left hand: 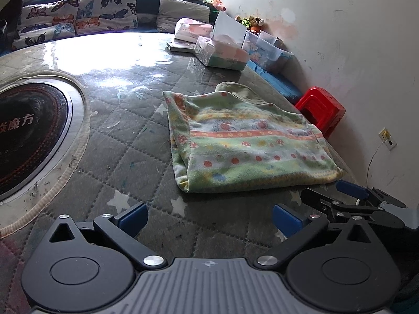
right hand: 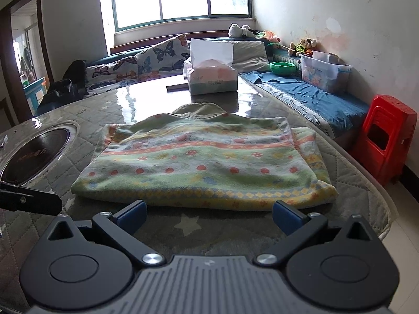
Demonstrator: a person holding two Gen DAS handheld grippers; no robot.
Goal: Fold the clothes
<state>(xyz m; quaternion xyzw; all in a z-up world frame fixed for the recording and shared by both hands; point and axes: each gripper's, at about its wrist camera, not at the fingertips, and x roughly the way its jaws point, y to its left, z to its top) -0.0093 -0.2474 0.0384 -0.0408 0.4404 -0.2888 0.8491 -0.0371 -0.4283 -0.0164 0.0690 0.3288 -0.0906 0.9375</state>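
Observation:
A folded garment (left hand: 248, 141) with green, orange and yellow stripes and small mushroom prints lies flat on the quilted grey table cover (left hand: 125, 136). My left gripper (left hand: 209, 218) is open and holds nothing. It hangs over bare cover, short of the garment's near left corner. My right gripper (right hand: 209, 217) is also open, just in front of the garment's (right hand: 199, 167) near edge, apart from it. One of the right gripper's fingers (left hand: 352, 189) shows beside the garment's near right corner in the left wrist view.
A round black hotplate (left hand: 26, 136) is set into the table at the left. A tissue box (right hand: 213, 78) stands behind the garment. Right of the table edge are a blue-covered bench (right hand: 322, 102), a clear plastic bin (right hand: 324, 73) and a red stool (right hand: 387, 136).

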